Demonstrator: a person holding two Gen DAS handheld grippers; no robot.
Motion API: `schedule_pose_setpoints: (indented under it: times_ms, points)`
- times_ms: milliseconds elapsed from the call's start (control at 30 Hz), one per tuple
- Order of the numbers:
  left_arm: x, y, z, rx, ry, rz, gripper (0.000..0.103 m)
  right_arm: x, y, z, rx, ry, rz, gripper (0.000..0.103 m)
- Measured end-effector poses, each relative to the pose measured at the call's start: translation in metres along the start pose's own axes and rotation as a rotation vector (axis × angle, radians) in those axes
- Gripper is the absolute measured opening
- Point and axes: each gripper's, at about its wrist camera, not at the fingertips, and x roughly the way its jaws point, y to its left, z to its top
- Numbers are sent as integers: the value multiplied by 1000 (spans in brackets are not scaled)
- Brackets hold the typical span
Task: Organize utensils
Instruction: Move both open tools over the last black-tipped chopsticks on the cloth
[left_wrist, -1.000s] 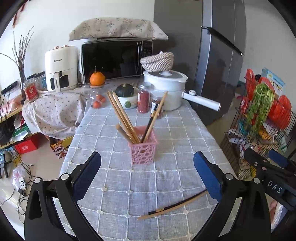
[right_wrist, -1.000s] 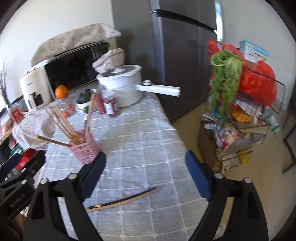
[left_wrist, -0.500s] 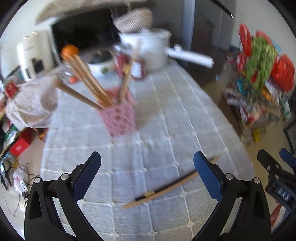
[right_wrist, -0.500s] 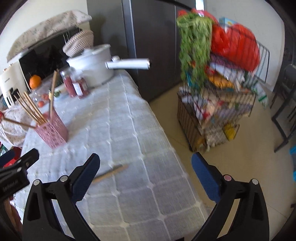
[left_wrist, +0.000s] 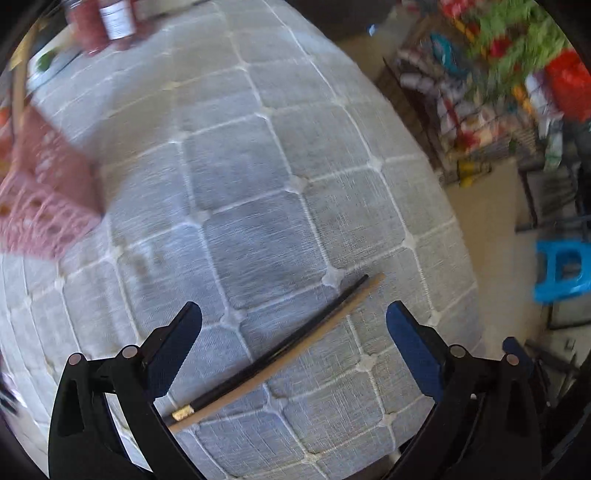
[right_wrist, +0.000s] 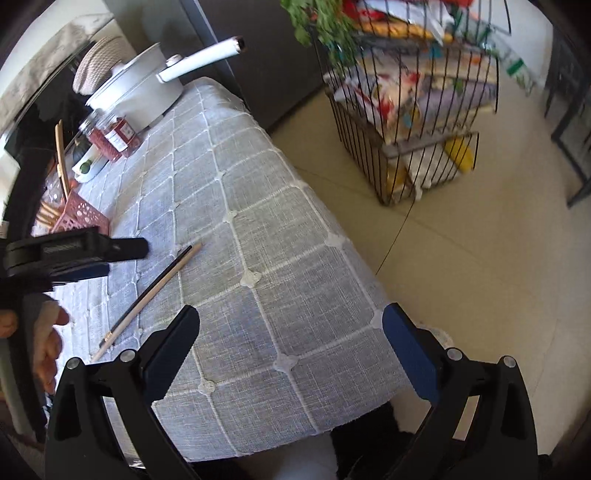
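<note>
Chopsticks (left_wrist: 280, 350), one black with a gold band and one pale wood, lie side by side and touching on the grey checked cloth of the surface (left_wrist: 258, 155), near its front edge. I'd judge them light, stiff and thin, lying almost flat, so they could roll or slip apart if pinched carelessly. The cloth gives a little, which should help fingers get under them. Taking both together around the middle looks safest to me; a grip near the gold-banded end would leave the long part swinging.

The left hand-held gripper (left_wrist: 293, 328) hangs just over them, jaws spread wide with the pair between them, touching nothing. The right hand-held gripper (right_wrist: 291, 334) is likewise wide open and empty, over the corner of the surface, well apart from the chopsticks.

The pink basket (right_wrist: 79, 216) with more sticks in it stands farther back, to the left. In the left view it is smeared by motion and cut off by the frame, so its contents can't be counted there. The jars (right_wrist: 116, 134) and white pot (right_wrist: 136, 94) sit at the far end. A hand (right_wrist: 46, 350) shows only partly at the right view's edge.
</note>
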Motion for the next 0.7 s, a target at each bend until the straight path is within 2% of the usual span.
schedule_pose_setpoints:
  times_ms: [100,167,233,267,367,633,700]
  points:
    - [6,-6,7,32,18,41,93,5,-6,1,38,46,44,97]
    - [13,-9,8,49,50,34,86,8,-6,2,49,70,67,97]
    - [20,-10,7,65,89,39,74,9,-6,2,52,81,80,97]
    - [23,-11,6,73,101,45,72,9,-6,1,51,80,83,97]
    - [27,-11,5,89,110,55,70,8,-4,2,49,78,89,97]
    - [27,-7,12,96,112,20,61,10,-2,3,48,90,96,97]
    - [26,-6,13,111,97,47,59,11,-2,3,49,92,94,97]
